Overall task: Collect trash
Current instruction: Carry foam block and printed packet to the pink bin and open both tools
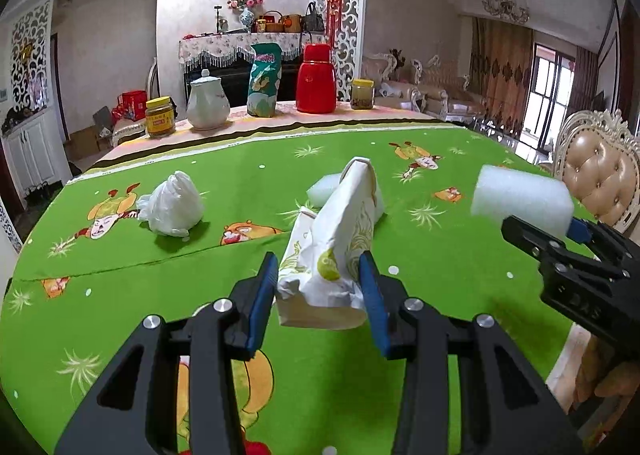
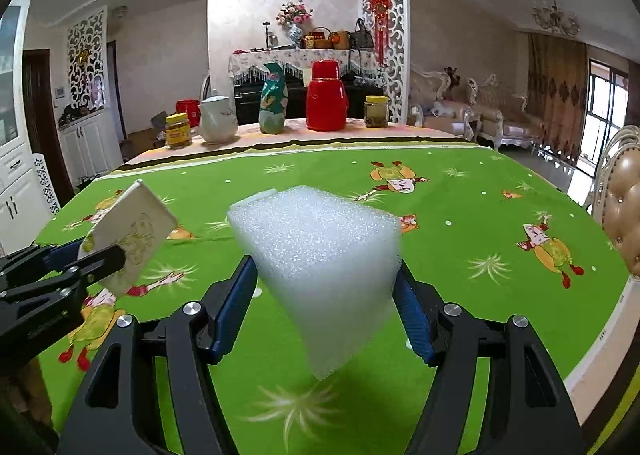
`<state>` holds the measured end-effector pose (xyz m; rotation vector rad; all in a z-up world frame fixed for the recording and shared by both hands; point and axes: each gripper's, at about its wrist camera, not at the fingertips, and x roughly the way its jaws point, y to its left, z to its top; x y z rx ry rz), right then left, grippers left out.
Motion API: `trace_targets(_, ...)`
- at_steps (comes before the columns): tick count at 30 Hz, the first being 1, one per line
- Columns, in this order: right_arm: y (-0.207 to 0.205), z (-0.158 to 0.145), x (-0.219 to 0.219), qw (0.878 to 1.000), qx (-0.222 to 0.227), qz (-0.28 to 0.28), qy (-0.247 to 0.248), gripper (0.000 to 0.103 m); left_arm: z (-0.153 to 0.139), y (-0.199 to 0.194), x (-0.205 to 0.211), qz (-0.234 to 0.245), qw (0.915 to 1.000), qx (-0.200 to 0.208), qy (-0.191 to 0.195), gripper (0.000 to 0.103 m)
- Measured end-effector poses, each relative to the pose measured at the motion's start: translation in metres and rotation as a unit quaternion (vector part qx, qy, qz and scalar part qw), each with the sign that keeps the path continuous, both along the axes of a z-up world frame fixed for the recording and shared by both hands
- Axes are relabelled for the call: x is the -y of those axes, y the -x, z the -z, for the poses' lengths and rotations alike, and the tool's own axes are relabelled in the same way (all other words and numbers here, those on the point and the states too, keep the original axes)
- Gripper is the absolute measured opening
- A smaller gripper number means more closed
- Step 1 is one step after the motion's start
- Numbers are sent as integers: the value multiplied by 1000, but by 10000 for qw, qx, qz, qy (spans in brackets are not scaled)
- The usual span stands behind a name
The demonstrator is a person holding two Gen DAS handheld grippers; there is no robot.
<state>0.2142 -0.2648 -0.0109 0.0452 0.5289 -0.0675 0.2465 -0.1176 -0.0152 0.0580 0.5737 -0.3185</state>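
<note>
My left gripper (image 1: pixel 319 277) is shut on a crumpled white paper package with gold print (image 1: pixel 336 243), lifted above the green tablecloth (image 1: pixel 240 175). The same package (image 2: pixel 132 231) and left gripper (image 2: pixel 100 259) show at the left of the right wrist view. My right gripper (image 2: pixel 326 291) is shut on a white foam block (image 2: pixel 320 255), held off the table. That block (image 1: pixel 520 199) and right gripper (image 1: pixel 548 235) appear at the right of the left wrist view. A second foam piece (image 1: pixel 324 191) lies on the cloth behind the package. A crumpled white plastic bag (image 1: pixel 170 209) rests to the left.
At the table's far edge stand a yellow-lidded jar (image 1: pixel 160 117), a white teapot (image 1: pixel 208 101), a green snack bag (image 1: pixel 264 79), a red thermos (image 1: pixel 316 79) and another jar (image 1: pixel 362 94). A padded chair (image 1: pixel 600 175) stands at the right edge.
</note>
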Motion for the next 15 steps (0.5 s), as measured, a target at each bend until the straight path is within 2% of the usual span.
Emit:
trace_targets(6, 30, -4, 4, 10000, 24, 49, -19, 65, -1, 15, 5, 133, 9997, -28, 212, 41)
trace_targets(11, 55, -7, 17, 9999, 62, 104, -79, 65, -1, 29, 18, 362, 9992, 2, 171, 41)
trace_targets(15, 77, -8, 28, 9997, 115, 211, -48, 65, -6, 48, 32, 555, 9982, 206, 108, 41)
